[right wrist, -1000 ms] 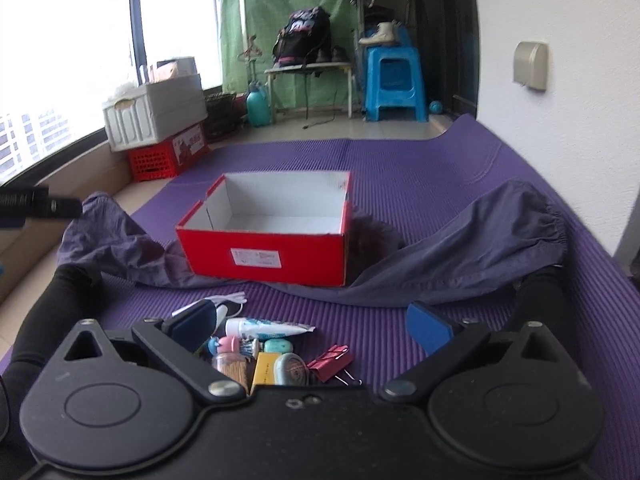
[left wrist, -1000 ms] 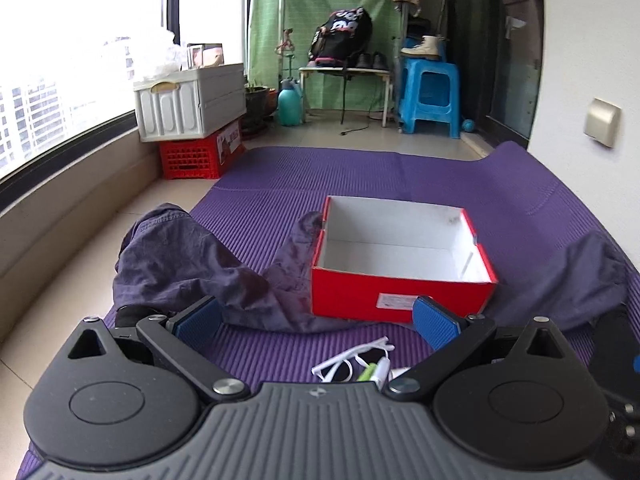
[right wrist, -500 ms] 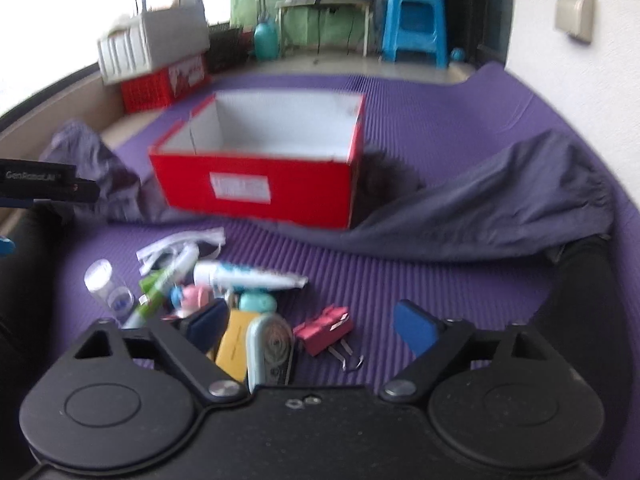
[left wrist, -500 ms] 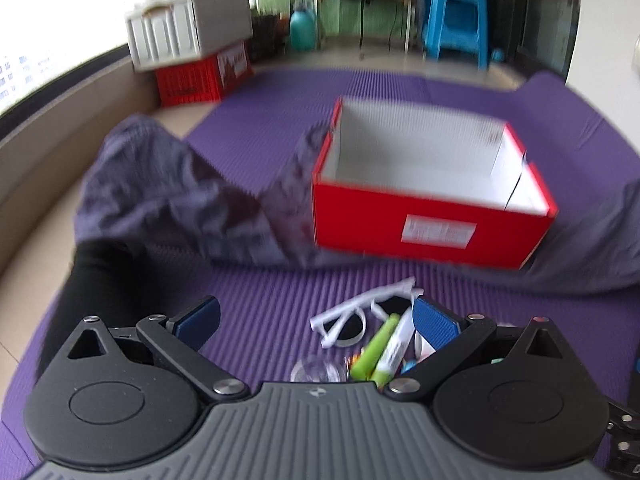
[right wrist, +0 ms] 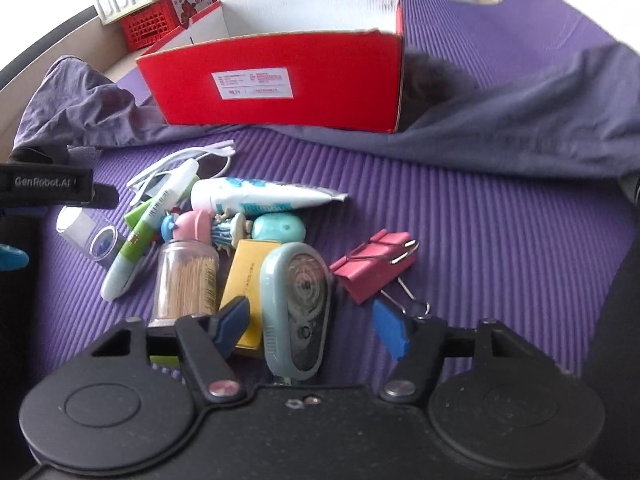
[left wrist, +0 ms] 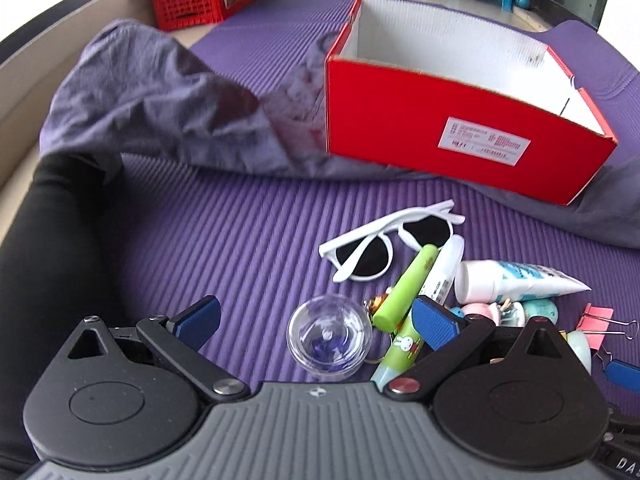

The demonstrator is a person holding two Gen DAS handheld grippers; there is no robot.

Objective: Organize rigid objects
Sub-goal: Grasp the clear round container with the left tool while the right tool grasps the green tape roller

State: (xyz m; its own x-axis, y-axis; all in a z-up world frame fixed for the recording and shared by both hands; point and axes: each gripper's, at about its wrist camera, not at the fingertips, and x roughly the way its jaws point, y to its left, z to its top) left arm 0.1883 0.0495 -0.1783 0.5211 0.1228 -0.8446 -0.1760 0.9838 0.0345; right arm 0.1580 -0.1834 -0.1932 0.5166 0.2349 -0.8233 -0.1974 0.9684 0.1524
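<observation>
right gripper (right wrist: 312, 326) is closing around the correction tape dispenser (right wrist: 297, 312), pads not yet touching. left gripper (left wrist: 318, 320) is standing released around the clear capsule (left wrist: 330, 338). red box (right wrist: 280, 84) is sitting at 12 o'clock.

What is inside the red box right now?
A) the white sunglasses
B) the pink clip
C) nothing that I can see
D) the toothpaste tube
C. The red box shows only bare white walls inside, though its floor is partly hidden, while the sunglasses, pink clip and tube all lie on the purple mat in front of it.
</observation>
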